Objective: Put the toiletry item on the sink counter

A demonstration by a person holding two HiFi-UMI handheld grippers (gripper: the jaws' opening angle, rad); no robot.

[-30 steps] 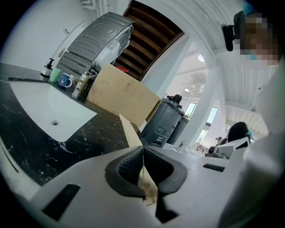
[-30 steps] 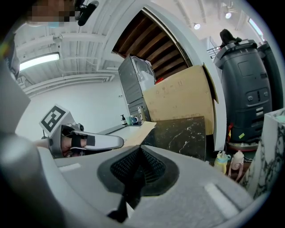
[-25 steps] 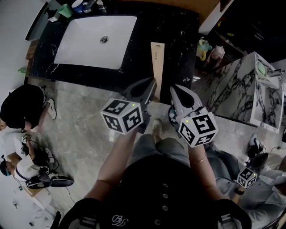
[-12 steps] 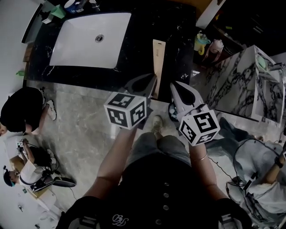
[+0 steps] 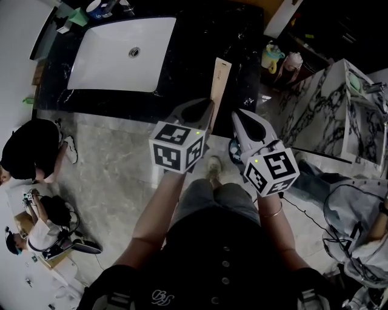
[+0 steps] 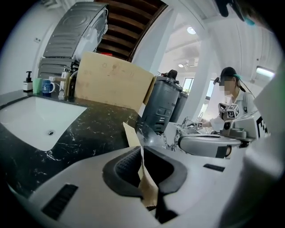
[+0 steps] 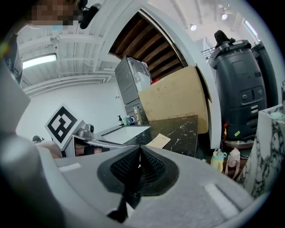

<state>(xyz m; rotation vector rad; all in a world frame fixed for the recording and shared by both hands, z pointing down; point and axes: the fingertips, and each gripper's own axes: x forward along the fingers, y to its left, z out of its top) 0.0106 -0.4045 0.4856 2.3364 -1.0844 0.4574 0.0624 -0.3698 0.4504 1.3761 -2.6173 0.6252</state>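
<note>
A long flat tan pack [image 5: 218,82], the toiletry item, juts out over the front right of the black marble counter [image 5: 194,54], with its far end tilted right. My left gripper [image 5: 206,110] is shut on its near end. In the left gripper view the thin tan pack [image 6: 131,136] stands edge-on between the closed pads of the left gripper [image 6: 141,156]. My right gripper [image 5: 237,117] hovers just right of it, off the counter's front edge, shut and holding nothing. The right gripper view shows the right gripper [image 7: 140,153] and the tan pack [image 7: 159,140] over the counter.
A white sink basin [image 5: 121,54] is set into the counter's left half, with cups and bottles [image 5: 97,7] behind it. A cardboard sheet [image 6: 113,80] leans at the back. Baby bottles [image 5: 276,60] and a marble-patterned block [image 5: 327,115] are to the right. People [image 5: 27,145] sit on the floor to the left.
The tan pack lay straight on the counter before; now its far end has swung to the right in my left gripper, which shifted slightly right. The right gripper hardly moved.
</note>
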